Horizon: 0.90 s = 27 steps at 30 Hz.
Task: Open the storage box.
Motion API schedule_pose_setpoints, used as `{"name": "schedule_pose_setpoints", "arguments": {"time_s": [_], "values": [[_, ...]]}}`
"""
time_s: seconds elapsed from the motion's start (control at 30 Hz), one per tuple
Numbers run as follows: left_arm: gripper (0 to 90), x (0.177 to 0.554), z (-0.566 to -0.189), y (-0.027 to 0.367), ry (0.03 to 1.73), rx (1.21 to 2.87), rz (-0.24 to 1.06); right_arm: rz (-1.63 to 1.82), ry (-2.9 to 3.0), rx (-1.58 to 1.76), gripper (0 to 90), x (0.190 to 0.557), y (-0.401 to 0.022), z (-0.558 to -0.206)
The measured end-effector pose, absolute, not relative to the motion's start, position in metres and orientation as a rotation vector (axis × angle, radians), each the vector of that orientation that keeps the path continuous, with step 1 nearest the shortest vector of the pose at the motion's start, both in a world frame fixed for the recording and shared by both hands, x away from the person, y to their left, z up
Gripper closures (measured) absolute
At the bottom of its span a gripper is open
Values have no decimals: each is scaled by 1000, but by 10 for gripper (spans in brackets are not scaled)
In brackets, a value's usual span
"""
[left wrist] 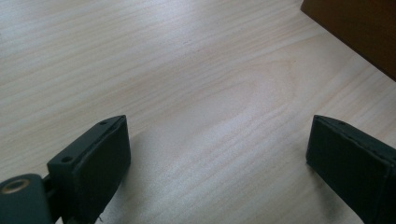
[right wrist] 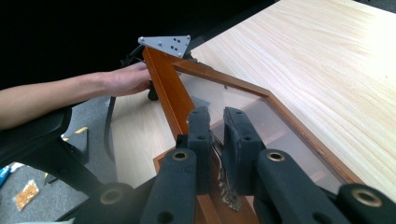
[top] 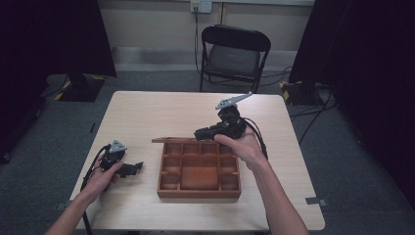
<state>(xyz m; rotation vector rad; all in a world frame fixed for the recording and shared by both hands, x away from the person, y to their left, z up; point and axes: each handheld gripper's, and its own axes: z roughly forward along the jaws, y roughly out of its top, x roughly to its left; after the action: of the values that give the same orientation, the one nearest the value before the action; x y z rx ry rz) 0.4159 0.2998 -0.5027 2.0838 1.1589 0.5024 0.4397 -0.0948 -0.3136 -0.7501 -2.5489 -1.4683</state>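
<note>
A brown wooden box [top: 199,192] with several compartments sits on the table, its inside showing from above. Its glass-paned lid [top: 171,140] is raised and appears edge-on along the box's back edge. My right gripper [top: 198,133] is shut on the metal clasp [right wrist: 219,154] of the lid's wooden frame [right wrist: 170,93], holding the lid up. My left gripper [top: 138,167] rests low on the table to the left of the box, and its jaws stand wide apart with bare wood between them. From the left gripper [left wrist: 215,126], a corner of the box [left wrist: 355,28] shows at the upper right.
The light wooden table [top: 147,112] has bare room behind and to the left of the box. A black folding chair [top: 234,54] stands beyond the far edge. Dark curtains hang on both sides, and cables lie on the floor at the right.
</note>
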Motion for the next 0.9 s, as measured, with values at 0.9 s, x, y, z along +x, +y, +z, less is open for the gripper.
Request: {"name": "schedule_pose_setpoints", "arguments": {"time_s": [0.9], "values": [[58,416,-503,300,1159,2084,503,-1452,-2535,-785,816,444,-94,-310]]}}
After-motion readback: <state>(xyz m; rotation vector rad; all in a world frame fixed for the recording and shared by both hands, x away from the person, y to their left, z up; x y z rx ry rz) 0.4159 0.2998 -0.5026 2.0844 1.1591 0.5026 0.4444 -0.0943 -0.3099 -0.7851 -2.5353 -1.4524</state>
